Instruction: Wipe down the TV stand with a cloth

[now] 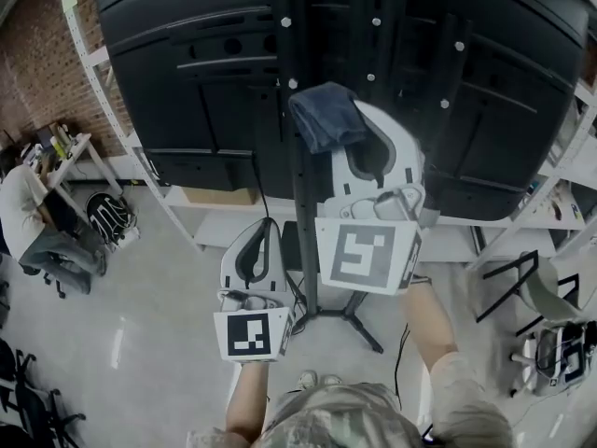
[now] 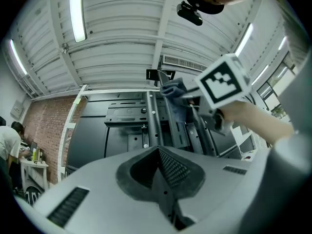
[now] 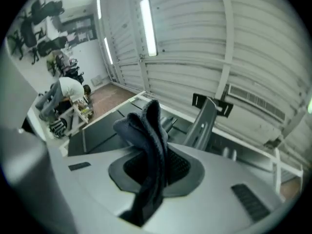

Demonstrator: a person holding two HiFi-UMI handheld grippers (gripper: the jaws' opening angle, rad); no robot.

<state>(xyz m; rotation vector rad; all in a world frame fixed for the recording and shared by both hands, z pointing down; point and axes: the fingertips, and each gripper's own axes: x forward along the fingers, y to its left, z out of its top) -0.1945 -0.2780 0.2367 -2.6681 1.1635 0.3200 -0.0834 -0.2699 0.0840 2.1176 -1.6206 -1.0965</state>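
Observation:
The TV stand's black pole rises from its floor legs behind a large black TV back. My right gripper is shut on a dark blue cloth, and the cloth lies against the pole high up. In the right gripper view the cloth sticks out folded between the pads of that gripper, with the stand's top bracket beyond. My left gripper hangs lower, left of the pole, shut and holding nothing. The left gripper view shows its jaws pressed together, with the pole and the cloth ahead.
White shelving runs under the TV. A person sits at a cluttered desk at far left. A black folding chair and a round fan-like unit stand at right. Black cables trail by the stand's legs.

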